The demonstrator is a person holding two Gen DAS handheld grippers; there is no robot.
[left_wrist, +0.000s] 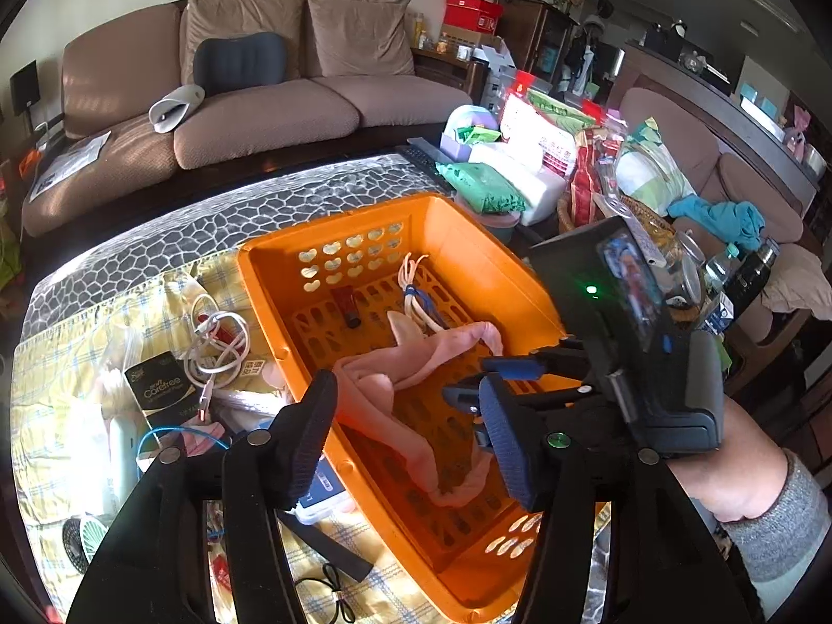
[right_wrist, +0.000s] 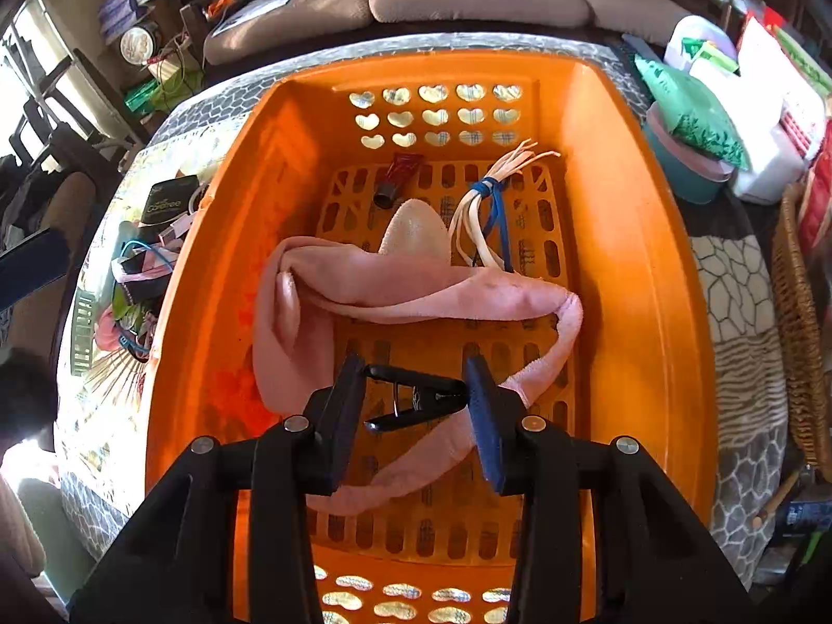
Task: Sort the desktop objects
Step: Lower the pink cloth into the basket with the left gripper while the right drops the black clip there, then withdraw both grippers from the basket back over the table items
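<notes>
An orange basket (left_wrist: 270, 281) (right_wrist: 639, 239) sits on the table. Inside lie a pink cloth (left_wrist: 411, 364) (right_wrist: 364, 281), a dark red tube (left_wrist: 349, 307) (right_wrist: 398, 177) and a bundle of cream cords tied with blue (left_wrist: 416, 296) (right_wrist: 489, 208). My right gripper (right_wrist: 416, 400) (left_wrist: 468, 385) is shut on a black clip (right_wrist: 416, 398) and holds it above the basket floor. My left gripper (left_wrist: 405, 442) is open and empty, straddling the basket's left wall above the pink cloth.
Left of the basket lie white cables (left_wrist: 218, 343), a black Carefree pack (left_wrist: 161, 390), a blue cable (left_wrist: 177, 434) and a small fan (left_wrist: 83, 541). Green packets and boxes (left_wrist: 483, 187) crowd the far right. A wicker basket (right_wrist: 801, 322) stands at the right.
</notes>
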